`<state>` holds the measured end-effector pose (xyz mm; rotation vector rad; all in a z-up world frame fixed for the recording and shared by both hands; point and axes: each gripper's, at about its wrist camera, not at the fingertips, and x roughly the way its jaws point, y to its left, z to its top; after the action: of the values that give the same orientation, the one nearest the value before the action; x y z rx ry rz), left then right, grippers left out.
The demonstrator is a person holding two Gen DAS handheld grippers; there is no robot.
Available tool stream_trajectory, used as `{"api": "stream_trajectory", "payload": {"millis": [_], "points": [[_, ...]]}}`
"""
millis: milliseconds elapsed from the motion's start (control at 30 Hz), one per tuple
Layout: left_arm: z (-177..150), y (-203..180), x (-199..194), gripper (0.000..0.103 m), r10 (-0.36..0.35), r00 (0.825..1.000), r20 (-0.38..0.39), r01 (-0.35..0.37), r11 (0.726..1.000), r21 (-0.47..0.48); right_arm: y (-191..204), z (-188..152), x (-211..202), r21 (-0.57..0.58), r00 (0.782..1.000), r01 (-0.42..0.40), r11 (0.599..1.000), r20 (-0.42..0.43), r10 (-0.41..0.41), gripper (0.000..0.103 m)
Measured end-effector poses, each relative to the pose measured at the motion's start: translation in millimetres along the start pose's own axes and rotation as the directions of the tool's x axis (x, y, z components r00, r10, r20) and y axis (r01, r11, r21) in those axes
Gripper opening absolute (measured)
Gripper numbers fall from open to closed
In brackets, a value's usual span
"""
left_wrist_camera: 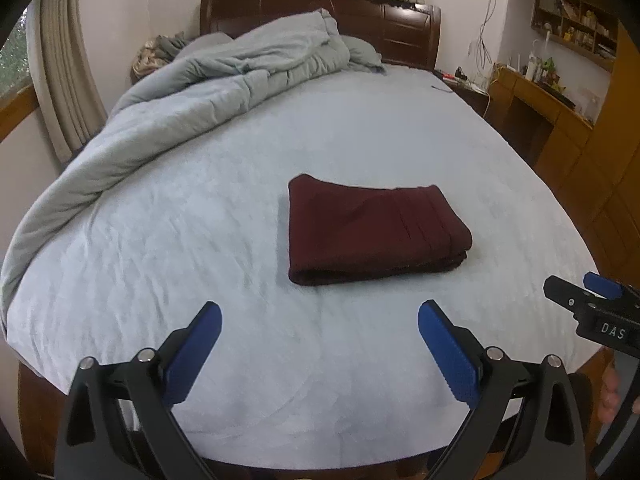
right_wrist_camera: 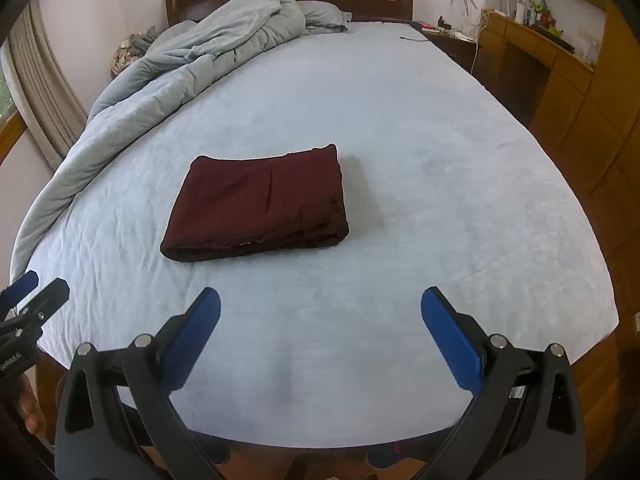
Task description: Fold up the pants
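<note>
The dark red pants (left_wrist_camera: 370,232) lie folded into a compact rectangle on the light blue bed sheet (left_wrist_camera: 200,240); they also show in the right wrist view (right_wrist_camera: 260,204). My left gripper (left_wrist_camera: 320,316) is open and empty, held back near the foot of the bed, apart from the pants. My right gripper (right_wrist_camera: 320,304) is open and empty too, also short of the pants. The right gripper shows at the right edge of the left wrist view (left_wrist_camera: 576,292), and the left gripper at the left edge of the right wrist view (right_wrist_camera: 36,288).
A crumpled grey duvet (left_wrist_camera: 180,92) is piled along the left side and head of the bed. A dark wooden headboard (left_wrist_camera: 400,24) stands behind. A wooden desk and cabinets (left_wrist_camera: 560,120) line the right wall. Curtains (left_wrist_camera: 64,80) hang at left.
</note>
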<state>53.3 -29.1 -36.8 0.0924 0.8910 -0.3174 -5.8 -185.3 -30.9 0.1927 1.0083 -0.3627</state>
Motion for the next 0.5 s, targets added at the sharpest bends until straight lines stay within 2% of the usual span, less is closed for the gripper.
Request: {"api": "stream_trajectory", "payload": {"millis": [500], "points": [[9.5,12.7,16.3,0.099,0.024,1.0,-0.013,-0.024,1.0,-0.016,4.0,10.6,6.1,-0.009,1.0,-0.001,1.0,0.001,0.001,0.1]]}}
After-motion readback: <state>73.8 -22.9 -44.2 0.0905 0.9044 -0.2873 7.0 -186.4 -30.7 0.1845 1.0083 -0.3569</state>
